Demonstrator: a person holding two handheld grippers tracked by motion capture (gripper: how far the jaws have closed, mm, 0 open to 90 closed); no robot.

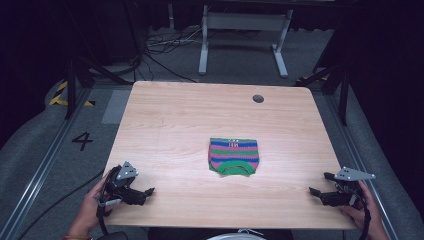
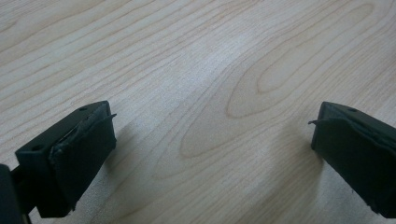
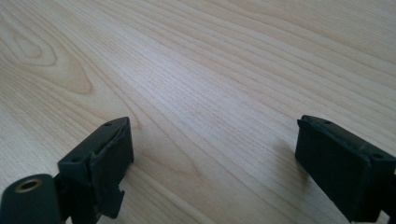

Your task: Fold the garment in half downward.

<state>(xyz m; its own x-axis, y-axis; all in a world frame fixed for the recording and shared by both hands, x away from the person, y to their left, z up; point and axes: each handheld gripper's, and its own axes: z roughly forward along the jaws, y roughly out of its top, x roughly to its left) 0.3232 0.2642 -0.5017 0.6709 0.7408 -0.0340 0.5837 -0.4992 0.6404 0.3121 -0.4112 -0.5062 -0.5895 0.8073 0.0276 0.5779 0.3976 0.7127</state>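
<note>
Striped knit garment [image 1: 233,156] lies flat on the desk [image 1: 165,120], a bit right of centre and nearer the front edge, green hem toward the person. It looks already folded into a compact rectangle, though whether folding is done or yet to start cannot be told.

Left gripper [image 1: 149,191] sits at the front-left corner, right gripper [image 1: 320,183] at the front-right corner. Both are well apart from the garment. In each gripper view the jaws stand wide with bare wood between them, holding nothing.

Judgement: either a start or an end pose, nothing gripped. If work goes on, the next move calls for both grippers to travel inward to the garment's side edges and pinch thin fabric off a flat surface, so a low approach is needed.

Nothing stands in the way. The cable hole [image 1: 258,98] near the back edge is well clear. Off the desk: floor cables [image 1: 165,45], a white frame [image 1: 245,35].
</note>
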